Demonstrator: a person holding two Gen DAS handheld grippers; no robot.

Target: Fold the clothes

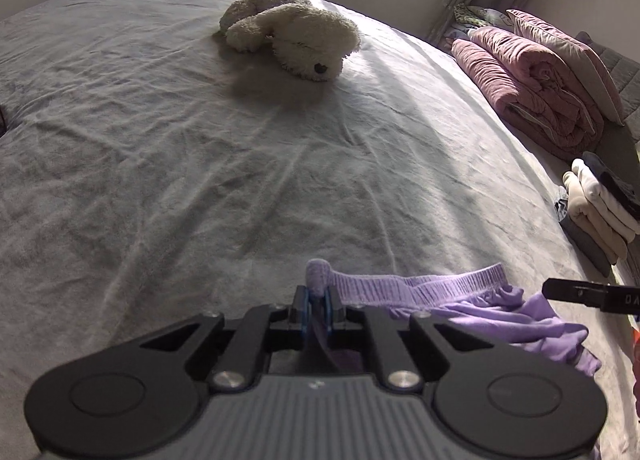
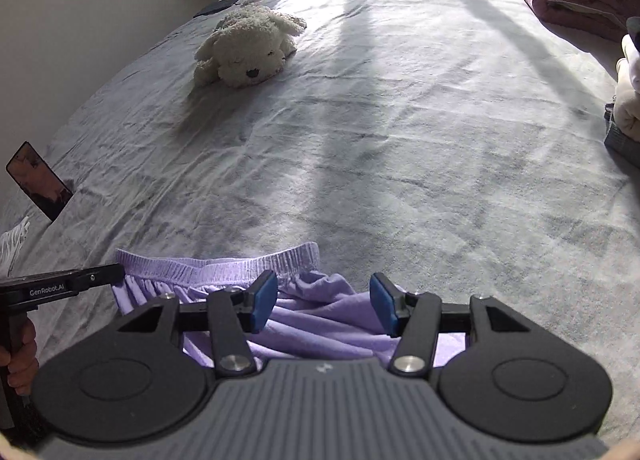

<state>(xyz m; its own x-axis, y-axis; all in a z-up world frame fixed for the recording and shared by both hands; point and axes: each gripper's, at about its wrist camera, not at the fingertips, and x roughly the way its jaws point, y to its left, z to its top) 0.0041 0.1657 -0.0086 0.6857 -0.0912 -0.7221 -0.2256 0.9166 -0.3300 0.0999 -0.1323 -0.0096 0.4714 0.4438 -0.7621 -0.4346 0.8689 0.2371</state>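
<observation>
A purple garment with an elastic waistband (image 1: 420, 286) lies bunched at the near edge of the grey bed sheet (image 1: 200, 140). My left gripper (image 1: 317, 302) is shut on the left end of the waistband, which bulges above its blue pads. In the right wrist view the same garment (image 2: 312, 320) lies under and between the fingers. My right gripper (image 2: 324, 306) is open, its blue pads (image 2: 264, 300) hovering over the crumpled purple cloth just behind the waistband (image 2: 224, 266). Each gripper's finger shows in the other's view: the right's finger (image 1: 588, 294) and the left's finger (image 2: 64, 284).
A white plush dog (image 1: 288, 32) lies far on the bed, also in the right wrist view (image 2: 246, 48). A pink folded quilt and pillow (image 1: 540, 80) and a stack of folded clothes (image 1: 600, 212) sit at the right. A phone (image 2: 38, 180) stands at the left bed edge.
</observation>
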